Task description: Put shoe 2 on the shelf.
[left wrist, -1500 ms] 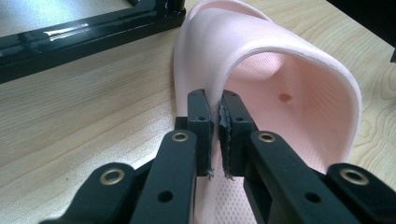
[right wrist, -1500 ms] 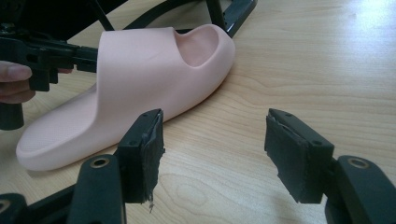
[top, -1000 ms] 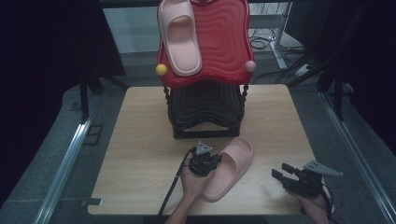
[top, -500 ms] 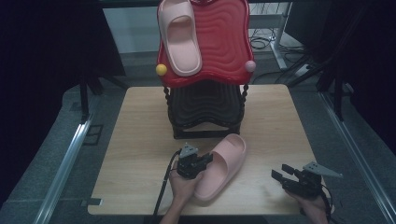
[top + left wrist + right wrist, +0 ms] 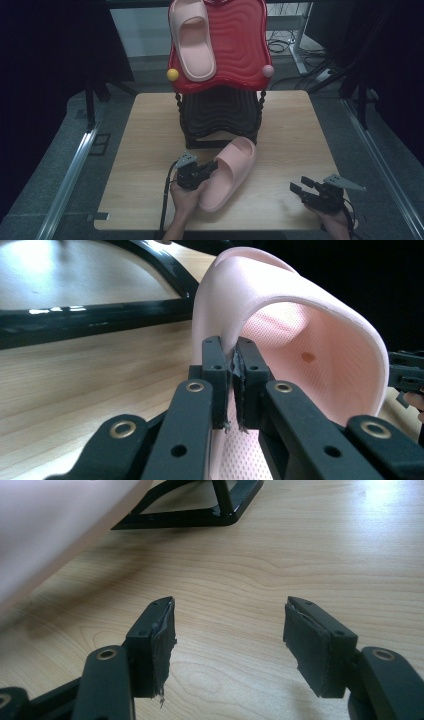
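The pink slide sandal (image 5: 227,172) lies on the wooden table (image 5: 295,130) just in front of the black rack (image 5: 220,117), toe toward the rack, heel toward you. Your left gripper (image 5: 192,172) sits at its left side, jaws pinched together on the edge of the strap (image 5: 227,340). Your right gripper (image 5: 306,190) rests well apart near the table's right front corner, jaws spread wide with bare wood between them. A second pink sandal (image 5: 192,40) lies on the red tray (image 5: 240,45) atop the rack.
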A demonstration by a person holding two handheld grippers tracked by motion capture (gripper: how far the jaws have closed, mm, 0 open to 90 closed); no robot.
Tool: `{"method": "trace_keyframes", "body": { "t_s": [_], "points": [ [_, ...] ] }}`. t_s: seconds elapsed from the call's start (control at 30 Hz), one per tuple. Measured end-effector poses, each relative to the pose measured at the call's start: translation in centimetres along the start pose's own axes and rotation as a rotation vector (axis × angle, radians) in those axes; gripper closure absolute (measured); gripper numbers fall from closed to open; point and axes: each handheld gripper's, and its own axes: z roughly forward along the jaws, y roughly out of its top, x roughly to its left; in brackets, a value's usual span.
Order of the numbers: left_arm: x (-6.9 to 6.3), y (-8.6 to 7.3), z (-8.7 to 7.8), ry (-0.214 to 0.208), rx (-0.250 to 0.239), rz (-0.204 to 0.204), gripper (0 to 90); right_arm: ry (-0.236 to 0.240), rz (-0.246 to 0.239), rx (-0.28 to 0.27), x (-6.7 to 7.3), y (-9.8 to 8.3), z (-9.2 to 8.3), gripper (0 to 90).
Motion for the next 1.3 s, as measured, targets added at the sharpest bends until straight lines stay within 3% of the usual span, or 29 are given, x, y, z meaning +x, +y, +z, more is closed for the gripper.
{"method": "trace_keyframes", "body": {
  "t_s": [0.27, 0.93, 1.3],
  "points": [
    [0.1, 1.2, -1.6, -0.008, -0.048, -0.012, 85.7, -0.001, 0.004, 0.012, 0.0, -0.2, 0.1, 37.5],
    [-0.7, 5.3, -4.7, -0.032, -0.144, 0.008, 85.7, 0.002, 0.014, 0.026, 0.1, -0.3, 0.3, 37.3],
    [-1.3, 6.7, -5.3, -0.037, -0.175, 0.016, 85.8, 0.005, 0.012, 0.021, 0.2, -0.3, 0.3, 37.2]
  ]
}}
